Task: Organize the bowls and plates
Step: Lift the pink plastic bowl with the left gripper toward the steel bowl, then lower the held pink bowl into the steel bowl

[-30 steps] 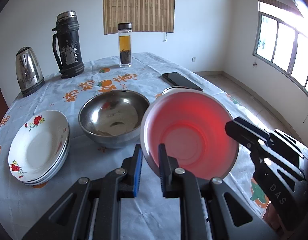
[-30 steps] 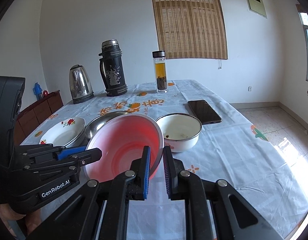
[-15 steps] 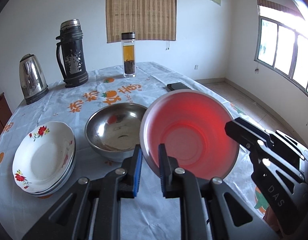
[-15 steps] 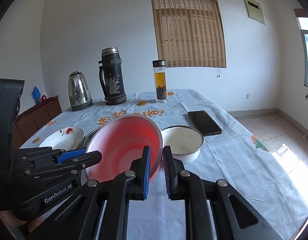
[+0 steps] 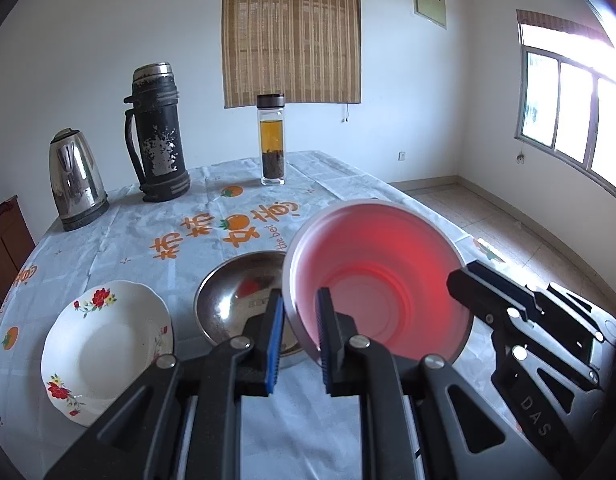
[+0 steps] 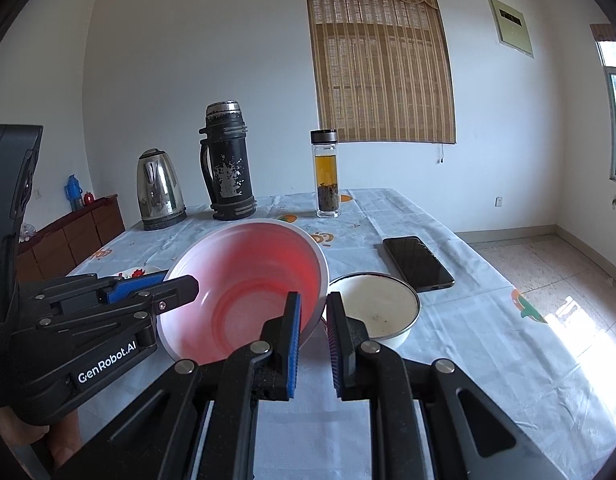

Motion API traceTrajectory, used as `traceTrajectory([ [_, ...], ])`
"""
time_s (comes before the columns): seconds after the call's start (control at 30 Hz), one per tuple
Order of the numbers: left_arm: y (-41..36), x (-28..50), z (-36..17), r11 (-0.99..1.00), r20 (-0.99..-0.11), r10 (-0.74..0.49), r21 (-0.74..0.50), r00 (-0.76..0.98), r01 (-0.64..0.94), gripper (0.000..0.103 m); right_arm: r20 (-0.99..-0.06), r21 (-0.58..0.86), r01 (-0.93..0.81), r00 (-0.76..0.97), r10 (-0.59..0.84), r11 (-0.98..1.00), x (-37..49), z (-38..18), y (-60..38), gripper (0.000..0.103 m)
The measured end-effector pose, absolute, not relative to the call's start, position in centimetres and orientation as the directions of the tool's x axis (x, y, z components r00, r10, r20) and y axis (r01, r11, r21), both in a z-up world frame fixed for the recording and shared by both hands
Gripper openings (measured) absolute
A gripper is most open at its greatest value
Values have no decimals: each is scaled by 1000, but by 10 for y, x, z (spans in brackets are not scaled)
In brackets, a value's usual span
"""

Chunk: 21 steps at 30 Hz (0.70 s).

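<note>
A pink plastic bowl (image 5: pixel 379 288) hangs tilted above the table, gripped on opposite sides of its rim. My left gripper (image 5: pixel 300 312) is shut on the rim's left side, one blue pad inside and one outside. On the bowl's (image 6: pixel 248 288) right rim my right gripper (image 6: pixel 312 312) is shut in the same way. A steel bowl (image 5: pixel 236 300) sits on the table just behind and left of the pink one. Stacked flowered plates (image 5: pixel 104 344) lie at the left. Beside the pink bowl, to its right, stands a white enamel bowl (image 6: pixel 383 308).
A steel kettle (image 5: pixel 76 184), a black thermos (image 5: pixel 158 136) and a glass tea bottle (image 5: pixel 272 140) stand along the table's far side. A dark phone (image 6: pixel 417 262) lies behind the white bowl. The table's right edge drops to a tiled floor (image 6: pixel 547 264).
Both grippers have lifted the pink bowl a little, still gripping its rim. The plates and steel bowl now sit lower in the left wrist view.
</note>
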<state>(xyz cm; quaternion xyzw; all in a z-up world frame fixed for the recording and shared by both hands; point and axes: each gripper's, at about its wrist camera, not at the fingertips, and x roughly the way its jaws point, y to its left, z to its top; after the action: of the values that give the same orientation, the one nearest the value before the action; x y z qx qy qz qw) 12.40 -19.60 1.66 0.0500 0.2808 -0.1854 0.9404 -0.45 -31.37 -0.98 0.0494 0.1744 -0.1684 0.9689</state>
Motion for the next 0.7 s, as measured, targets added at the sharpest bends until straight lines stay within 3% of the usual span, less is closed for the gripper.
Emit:
traceTrajectory([
  [0.7, -176, 165, 33, 946, -473, -309, -60, 825, 319, 13, -314, 22, 324, 901, -301, 946, 39, 14, -313, 15],
])
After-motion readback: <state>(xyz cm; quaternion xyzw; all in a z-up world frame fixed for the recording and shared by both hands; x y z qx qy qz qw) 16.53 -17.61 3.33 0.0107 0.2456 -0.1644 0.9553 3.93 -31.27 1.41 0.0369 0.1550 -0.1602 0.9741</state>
